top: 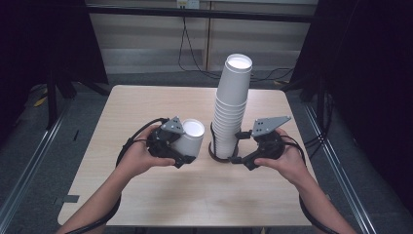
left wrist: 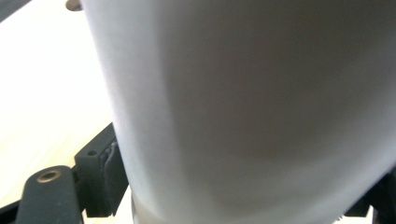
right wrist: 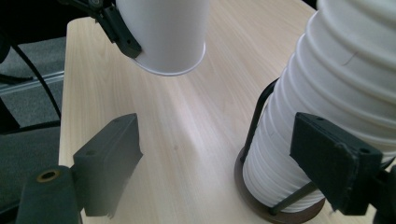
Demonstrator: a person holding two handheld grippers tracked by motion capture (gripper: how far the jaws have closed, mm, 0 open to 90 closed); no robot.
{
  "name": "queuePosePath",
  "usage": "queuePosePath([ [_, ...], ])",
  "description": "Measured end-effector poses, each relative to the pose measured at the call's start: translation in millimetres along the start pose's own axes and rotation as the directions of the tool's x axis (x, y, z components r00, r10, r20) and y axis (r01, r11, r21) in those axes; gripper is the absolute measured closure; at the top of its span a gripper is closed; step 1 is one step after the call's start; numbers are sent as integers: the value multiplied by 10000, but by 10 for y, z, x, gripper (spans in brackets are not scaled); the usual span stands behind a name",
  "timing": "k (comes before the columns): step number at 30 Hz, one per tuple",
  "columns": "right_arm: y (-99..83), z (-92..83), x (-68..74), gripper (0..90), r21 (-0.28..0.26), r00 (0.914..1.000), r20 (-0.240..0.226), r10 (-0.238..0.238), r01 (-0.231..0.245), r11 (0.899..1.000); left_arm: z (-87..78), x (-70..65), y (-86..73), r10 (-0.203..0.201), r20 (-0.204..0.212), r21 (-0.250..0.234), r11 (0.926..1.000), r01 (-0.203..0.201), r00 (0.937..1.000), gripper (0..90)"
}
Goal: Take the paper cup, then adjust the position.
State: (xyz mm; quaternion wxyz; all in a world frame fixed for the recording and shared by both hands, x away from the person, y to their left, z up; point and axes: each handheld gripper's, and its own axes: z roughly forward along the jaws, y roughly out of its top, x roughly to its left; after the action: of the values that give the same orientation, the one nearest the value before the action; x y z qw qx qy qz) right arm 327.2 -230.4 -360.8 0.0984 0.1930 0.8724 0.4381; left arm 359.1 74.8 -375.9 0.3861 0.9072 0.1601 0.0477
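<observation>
My left gripper (top: 185,145) is shut on a single white paper cup (top: 191,137), held upside down and tilted a little above the table, left of the stack. In the left gripper view the cup (left wrist: 257,102) sits close between the black fingers (left wrist: 100,172). A tall stack of upturned white cups (top: 233,105) stands on a round brown holder (top: 214,155) with black wire uprights. My right gripper (top: 237,147) is open at the stack's lower right side. In the right gripper view its right jaw lies in front of the stack (right wrist: 336,84) and its left jaw hangs over bare wood.
The light wooden table (top: 146,107) has free room on its left and along the front edge. Black cables trail from both grippers along the person's forearms. Dark frames and floor rails flank the table; more cables hang at the back wall.
</observation>
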Motion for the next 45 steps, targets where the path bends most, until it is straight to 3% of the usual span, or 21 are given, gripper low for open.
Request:
queuePosePath([
  [8,-31,68,48,158,255,9992,-374,-136,145,9996,91,-37,-40,177,128,291,9994,-181,9998,163],
  [21,0,108,89,157,417,9983,-477,-339,359,9985,103,-57,-40,329,254,481,9983,-341,9991,162],
  [28,27,139,100,157,536,9968,-635,-486,520,9972,145,-68,-62,580,291,878,9943,-603,9979,162],
  [45,82,187,132,159,764,9940,-834,-703,767,9941,217,-74,-88,608,500,1300,9893,-669,9969,162],
])
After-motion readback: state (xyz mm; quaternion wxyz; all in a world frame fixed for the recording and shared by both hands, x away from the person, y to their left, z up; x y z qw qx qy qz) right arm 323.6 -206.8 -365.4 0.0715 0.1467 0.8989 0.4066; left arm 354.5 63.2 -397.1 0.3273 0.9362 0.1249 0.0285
